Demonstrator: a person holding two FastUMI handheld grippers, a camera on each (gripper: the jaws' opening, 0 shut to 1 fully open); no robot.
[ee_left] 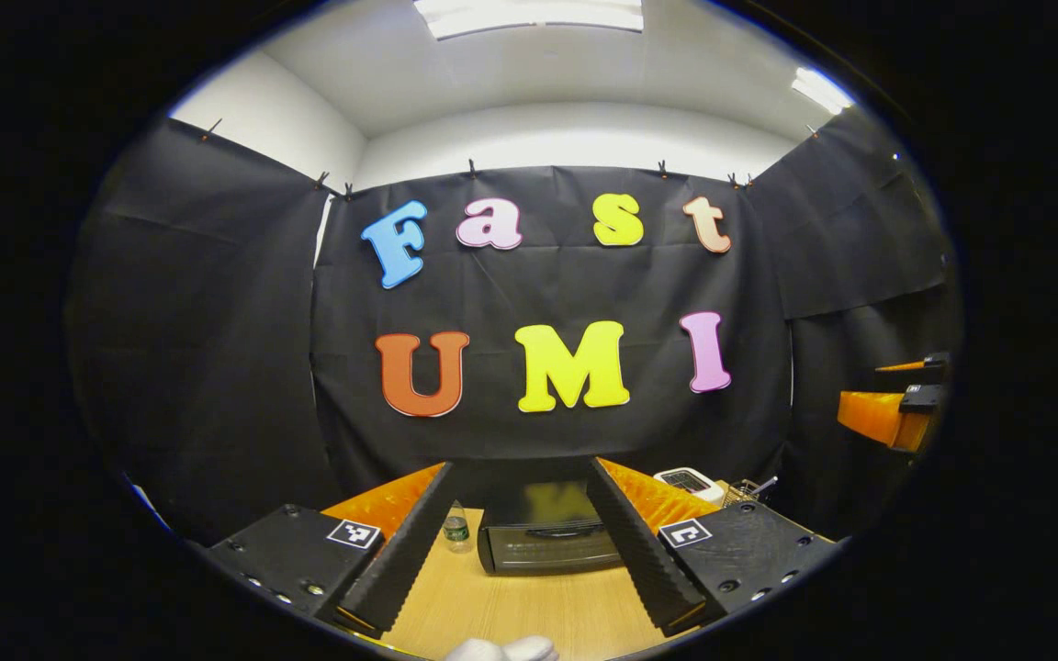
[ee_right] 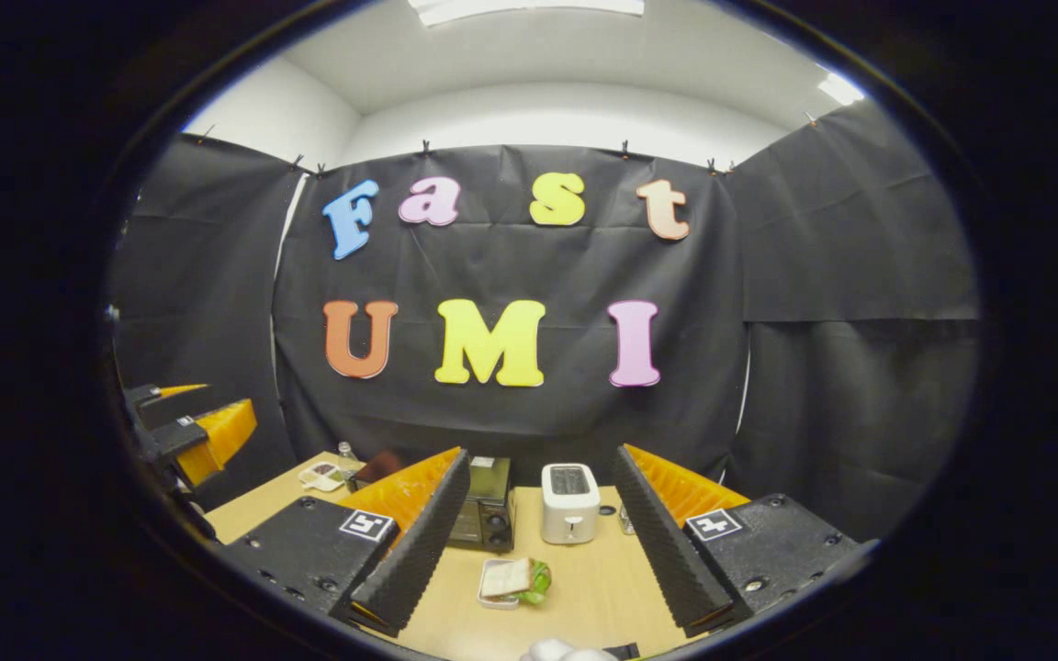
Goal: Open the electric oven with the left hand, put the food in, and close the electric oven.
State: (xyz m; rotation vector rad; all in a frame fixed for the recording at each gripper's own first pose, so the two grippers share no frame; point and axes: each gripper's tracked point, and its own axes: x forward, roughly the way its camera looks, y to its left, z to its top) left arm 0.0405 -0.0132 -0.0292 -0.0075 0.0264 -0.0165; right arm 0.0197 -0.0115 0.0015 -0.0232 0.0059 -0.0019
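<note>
Nothing of the job looks started. In the left gripper view the electric oven (ee_left: 549, 537) sits low in the centre of the frame, a squat dark box with a glossy glass door that is shut, its bar handle running across the front untouched. The left gripper (ee_left: 529, 542) hangs in front of it with its jaws wide apart, framing the oven between the two ribbed, wedge-shaped fingers and holding nothing. A small clear bottle (ee_left: 456, 528) stands just left of the oven on the pale wood-grain worktop (ee_left: 529, 610).

In the right gripper view the food (ee_right: 512, 581) lies low in the centre: a flat slice of bread with something leafy and green beside it, in a shallow white tray, resting on the worktop in front of the oven (ee_right: 485, 516), here seen corner-on with two round knobs. A smooth white toaster (ee_right: 569, 502) with rounded corners stands just right of the oven. The right gripper (ee_right: 538, 551) has its jaws spread too, empty, the food lying between them farther off. At the left edge of this frame the other gripper appears, raised and well apart from the table things.

So all three steps remain, as I judge it: pulling the door down, carrying the tray in, closing up.
</note>
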